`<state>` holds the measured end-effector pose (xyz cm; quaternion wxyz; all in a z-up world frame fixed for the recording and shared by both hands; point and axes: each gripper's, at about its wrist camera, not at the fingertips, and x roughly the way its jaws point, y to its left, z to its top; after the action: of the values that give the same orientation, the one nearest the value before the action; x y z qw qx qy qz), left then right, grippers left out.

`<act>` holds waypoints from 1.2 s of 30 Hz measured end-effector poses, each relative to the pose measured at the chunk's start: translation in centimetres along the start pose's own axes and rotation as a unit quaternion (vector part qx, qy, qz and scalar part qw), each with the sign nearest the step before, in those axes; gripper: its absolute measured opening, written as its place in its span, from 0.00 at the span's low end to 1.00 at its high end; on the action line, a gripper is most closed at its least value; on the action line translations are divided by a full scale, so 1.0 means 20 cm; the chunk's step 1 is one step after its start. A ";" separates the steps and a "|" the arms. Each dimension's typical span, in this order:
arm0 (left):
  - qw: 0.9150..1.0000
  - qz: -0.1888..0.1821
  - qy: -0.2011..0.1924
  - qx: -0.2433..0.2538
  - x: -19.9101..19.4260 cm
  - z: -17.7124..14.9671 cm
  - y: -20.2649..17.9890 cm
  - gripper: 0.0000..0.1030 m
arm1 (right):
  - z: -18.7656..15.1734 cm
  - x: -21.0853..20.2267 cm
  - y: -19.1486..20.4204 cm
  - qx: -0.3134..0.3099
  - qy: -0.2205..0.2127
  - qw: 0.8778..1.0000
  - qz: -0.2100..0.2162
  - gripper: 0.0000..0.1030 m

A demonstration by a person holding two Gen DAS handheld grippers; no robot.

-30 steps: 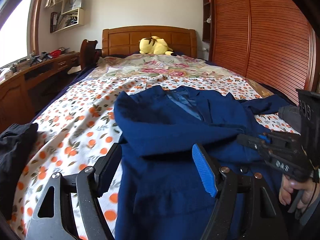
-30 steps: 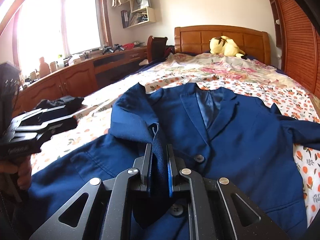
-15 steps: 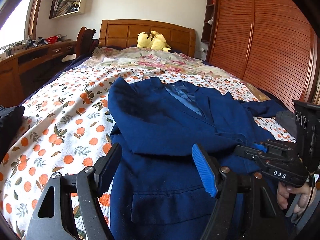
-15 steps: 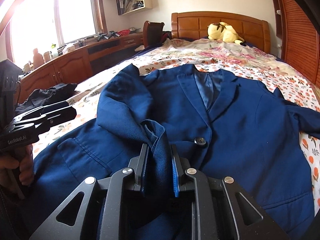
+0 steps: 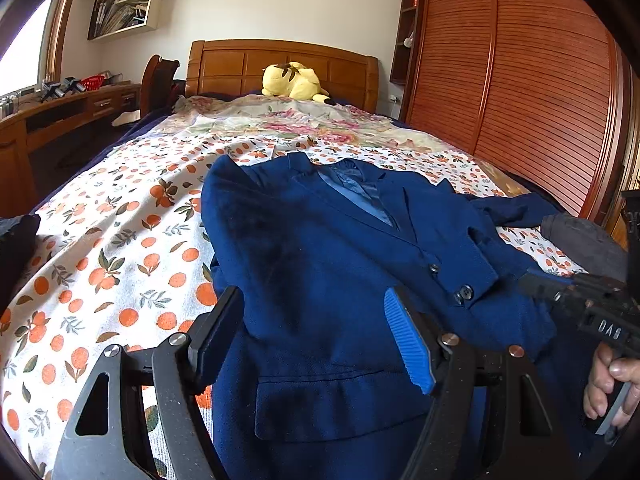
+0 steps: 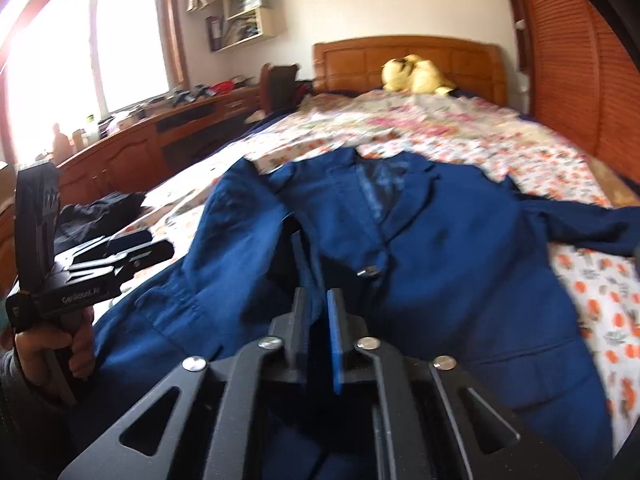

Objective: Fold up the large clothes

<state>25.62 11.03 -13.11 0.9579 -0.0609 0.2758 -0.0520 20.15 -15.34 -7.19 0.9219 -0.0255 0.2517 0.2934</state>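
A navy blue suit jacket (image 5: 328,264) lies face up on the bed, its left sleeve folded across the chest. My left gripper (image 5: 316,320) is open and empty, hovering over the jacket's lower left part. My right gripper (image 6: 318,304) has its fingers close together, pinching the end of the folded sleeve (image 6: 308,256) over the jacket (image 6: 440,240) front. The right gripper also shows at the right edge of the left wrist view (image 5: 576,292). The left gripper shows at the left of the right wrist view (image 6: 132,252).
The bed has an orange-print sheet (image 5: 120,248) and a wooden headboard (image 5: 240,68) with a yellow plush toy (image 5: 294,82). Dark clothes (image 6: 96,208) lie at the bed's left edge. A wooden desk (image 6: 132,148) runs along the left, a slatted wardrobe (image 5: 520,80) along the right.
My right gripper has carried the sleeve end further across the jacket front and its view is blurred with motion. My left gripper has shifted slightly and stays open.
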 end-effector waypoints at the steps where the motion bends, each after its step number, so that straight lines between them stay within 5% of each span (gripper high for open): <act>1: 1.000 -0.001 0.000 -0.001 0.00 0.00 0.00 0.71 | 0.01 -0.02 0.00 0.000 -0.006 1.000 -0.007 0.05; 5: 1.000 -0.002 0.000 0.006 0.00 0.00 -0.02 0.71 | 0.05 -0.10 -0.02 0.005 -0.019 0.999 -0.038 0.02; 12: 1.000 -0.001 0.001 0.011 0.00 0.01 -0.04 0.71 | 0.06 -0.15 0.08 -0.017 -0.007 0.999 -0.029 0.03; 15: 1.000 0.003 -0.004 0.005 -0.04 0.01 -0.02 0.71 | 0.06 -0.11 0.13 -0.028 0.013 0.999 -0.023 0.17; 17: 1.000 0.006 -0.008 0.001 -0.07 0.01 0.00 0.71 | 0.07 -0.06 0.13 -0.027 0.032 0.999 -0.009 0.45; 24: 1.000 0.028 -0.011 0.008 -0.16 -0.02 0.07 0.71 | 0.04 0.16 0.30 -0.058 0.095 0.993 0.035 0.49; 27: 1.000 0.018 -0.002 0.001 -0.17 -0.04 0.11 0.71 | 0.02 0.31 0.36 -0.080 0.138 0.987 0.020 0.48; 29: 1.000 0.007 0.004 -0.006 -0.18 -0.05 0.14 0.71 | 0.01 0.37 0.34 -0.090 0.156 0.984 0.000 0.26; 32: 1.000 0.001 0.004 -0.002 -0.19 -0.05 0.14 0.71 | 0.04 0.36 0.30 -0.065 0.142 0.988 0.017 0.06; 36: 1.000 -0.006 0.001 -0.001 -0.20 -0.04 0.14 0.71 | 0.10 0.25 0.23 -0.039 0.101 0.994 0.021 0.03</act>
<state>22.04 14.20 -12.17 0.9573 -0.0638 0.2760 -0.0571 22.05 -8.36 -7.35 0.8836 -0.0855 0.3324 0.3185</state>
